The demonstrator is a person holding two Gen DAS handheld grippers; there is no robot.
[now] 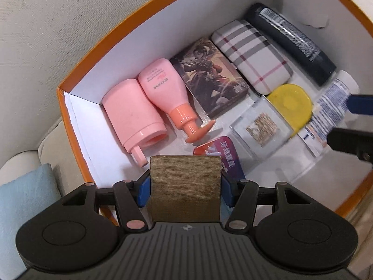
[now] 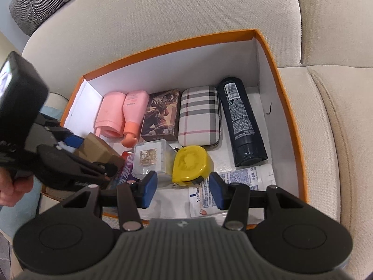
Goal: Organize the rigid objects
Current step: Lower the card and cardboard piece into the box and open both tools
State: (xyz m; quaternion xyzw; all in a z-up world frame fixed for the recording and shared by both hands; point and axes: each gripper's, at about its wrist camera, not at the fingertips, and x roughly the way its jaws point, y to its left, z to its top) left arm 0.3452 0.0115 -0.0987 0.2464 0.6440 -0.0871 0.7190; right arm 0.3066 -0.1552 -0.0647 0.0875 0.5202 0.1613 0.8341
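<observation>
Brown block (image 1: 185, 186) sits nearest my lens, clamped between my left tongs (image 1: 185, 190), held over the near-left corner of the orange box (image 1: 61, 107). Right tongs (image 2: 183, 190) are spread wide with nothing between the pads, hovering at the box's near edge above the Vaseline tube (image 2: 235, 186).

Box sits on a beige sofa (image 2: 163, 14). Along the box's far wall, left to right: pink bottle (image 2: 110, 114), pink pump bottle (image 2: 134, 112), illustrated tin (image 2: 160, 114), plaid case (image 2: 199, 114), black bottle (image 2: 242, 121), all lying flat side by side. In the row nearer me inside the box: red-purple pack (image 1: 223, 154) partly hidden behind the block, clear cube (image 2: 151, 158), yellow tape measure (image 2: 190, 164) just beside it. Vaseline tube lies flat at the box's near-right.
</observation>
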